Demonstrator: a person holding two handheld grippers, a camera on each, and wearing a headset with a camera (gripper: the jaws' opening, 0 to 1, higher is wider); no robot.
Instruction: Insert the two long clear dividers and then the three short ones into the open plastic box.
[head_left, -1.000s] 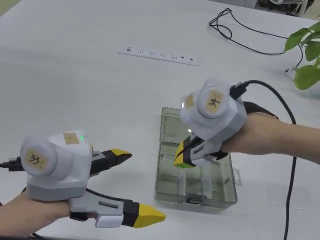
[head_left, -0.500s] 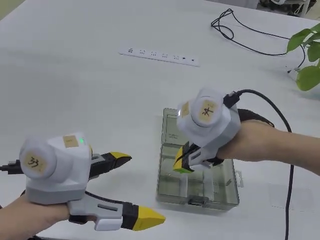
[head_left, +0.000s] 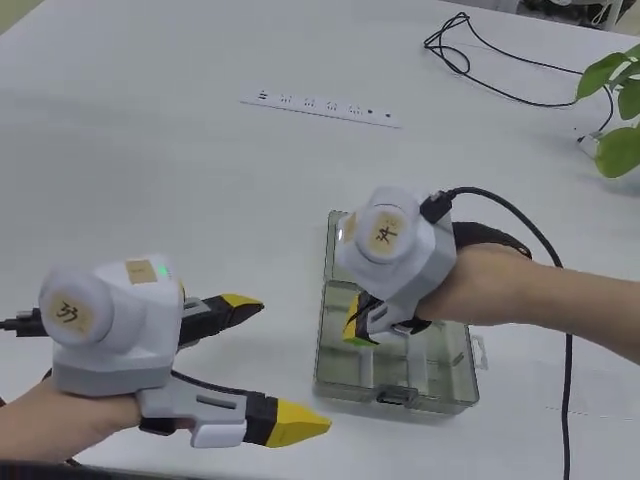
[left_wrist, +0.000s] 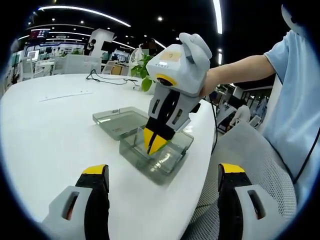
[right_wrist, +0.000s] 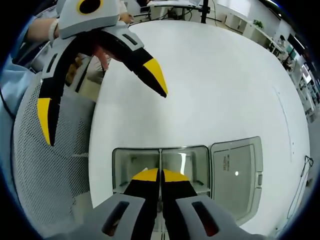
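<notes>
Right gripper (head_left: 357, 333) bars box (head_left: 340, 385) from above; table (head_left: 150, 150) beyond free (power strip (head_left: 318, 108) far back).

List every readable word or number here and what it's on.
"33": round sticker on the left gripper.
Perhaps "34", handwritten: tilted sticker on the right gripper.
Box lid: marking too small to read.
Power strip: markings too small to read.

My head view looks forward and down on the white table (head_left: 150, 130), close. My left gripper view looks low across it at the open plastic box (left_wrist: 165, 167), near. My right gripper view looks down into that box, nearest. All three share it.
</notes>
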